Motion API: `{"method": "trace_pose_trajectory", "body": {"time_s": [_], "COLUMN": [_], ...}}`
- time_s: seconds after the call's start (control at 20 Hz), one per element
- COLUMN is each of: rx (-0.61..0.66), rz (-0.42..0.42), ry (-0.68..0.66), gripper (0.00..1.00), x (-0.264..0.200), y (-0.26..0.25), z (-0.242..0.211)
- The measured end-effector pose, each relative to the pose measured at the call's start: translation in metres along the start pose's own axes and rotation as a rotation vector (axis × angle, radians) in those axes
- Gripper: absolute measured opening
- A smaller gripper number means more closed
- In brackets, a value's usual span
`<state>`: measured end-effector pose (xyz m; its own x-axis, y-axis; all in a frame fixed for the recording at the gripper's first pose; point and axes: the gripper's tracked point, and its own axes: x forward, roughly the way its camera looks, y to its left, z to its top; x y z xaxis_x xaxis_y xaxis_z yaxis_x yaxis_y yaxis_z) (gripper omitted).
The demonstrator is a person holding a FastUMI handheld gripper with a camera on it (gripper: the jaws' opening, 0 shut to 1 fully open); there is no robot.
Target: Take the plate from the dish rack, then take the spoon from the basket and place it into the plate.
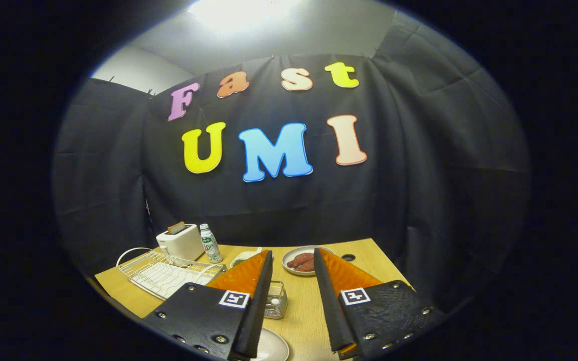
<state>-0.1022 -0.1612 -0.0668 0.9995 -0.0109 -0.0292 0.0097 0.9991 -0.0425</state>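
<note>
The tool (293, 260) hangs raised above the bench (364, 260), its two orange-and-black fingers spread apart with nothing between them, so it is released and empty. It looks tilted up toward the booth wall, which suits a pause between steps rather than a reach.

A pale plate (271, 346) lies flat on the bench at the near edge, just under the base of the left finger; only part of its rim shows. Judging from that, the plate has probably been lifted out of the white wire dish rack (166, 273), which sits toward the left edge and looks bare.

The small clear basket (275, 300) stands between the fingers, just beyond the plate. Something small and pale sits in it, perhaps the spoon's bowl; I cannot tell for certain. That would be the next thing to grasp.
</note>
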Motion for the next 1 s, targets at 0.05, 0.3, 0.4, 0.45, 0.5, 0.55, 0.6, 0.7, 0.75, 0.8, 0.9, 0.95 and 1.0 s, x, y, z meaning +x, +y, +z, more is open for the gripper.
{"method": "trace_pose_trajectory", "body": {"time_s": [0.05, 0.3, 0.4, 0.45, 0.5, 0.55, 0.6, 0.7, 0.75, 0.8, 0.9, 0.95, 1.0], "rx": [-0.014, -0.031, -0.005, 0.003, 0.007, 0.014, 0.018, 0.023, 0.025, 0.03, 0.035, 0.034, 0.029], "rz": [0.012, 0.038, 0.053, 0.052, 0.051, 0.049, 0.041, 0.028, 0.026, 0.025, 0.02, 0.017, 0.008], "ry": [-0.012, -0.007, -0.002, 0.003, 0.008, 0.018, 0.024, 0.025, 0.033, 0.04, 0.045, 0.045, 0.045], "gripper": [0.52, 0.52, 0.52, 0.52, 0.52, 0.52, 0.52, 0.52, 0.52, 0.52, 0.52, 0.52, 0.52], "x": [0.003, 0.028, 0.042, 0.049, 0.056, 0.064, 0.071, 0.082, 0.088, 0.092, 0.1, 0.102, 0.105], "y": [0.005, 0.024, 0.029, 0.03, 0.03, 0.031, 0.03, 0.026, 0.026, 0.026, 0.024, 0.023, 0.021], "z": [-0.002, -0.042, -0.061, -0.071, -0.081, -0.092, -0.1, -0.109, -0.117, -0.123, -0.13, -0.134, -0.137]}}
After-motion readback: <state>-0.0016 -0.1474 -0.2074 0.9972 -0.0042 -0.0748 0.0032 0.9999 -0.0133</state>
